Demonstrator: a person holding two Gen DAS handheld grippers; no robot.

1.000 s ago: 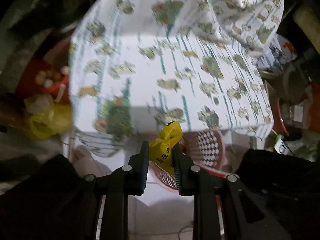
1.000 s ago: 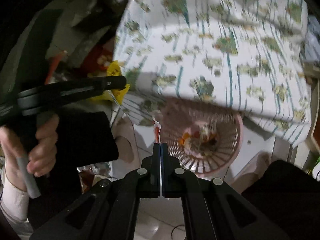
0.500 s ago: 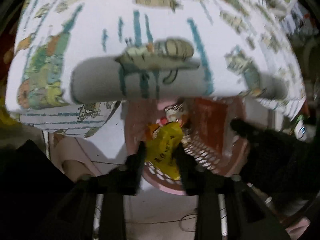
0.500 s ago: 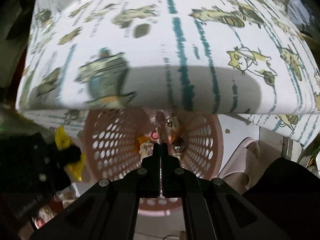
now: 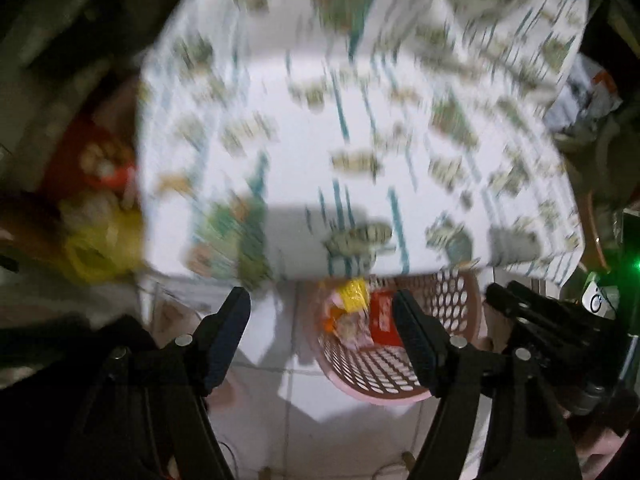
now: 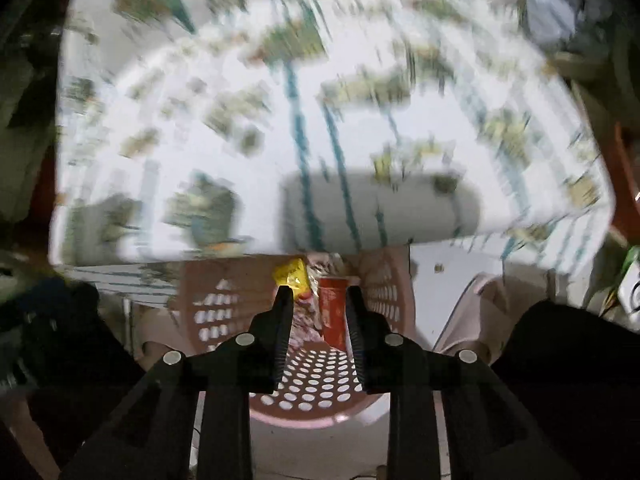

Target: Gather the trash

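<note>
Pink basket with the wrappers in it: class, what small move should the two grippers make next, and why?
Probably lift both away. The yellow wrapper and red packet already lie in the pink basket. The left gripper and right gripper are opening with nothing pinched, so the drop looks done and more trash can be fetched.

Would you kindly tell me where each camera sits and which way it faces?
Left wrist: on the left tongs, looking steeply down at the pink basket; its opening, empty jaws and the right tongs show.
Right wrist: on the right tongs, above the same basket; jaws opening, empty.
Shared: basket, yellow wrapper, patterned tablecloth.
</note>
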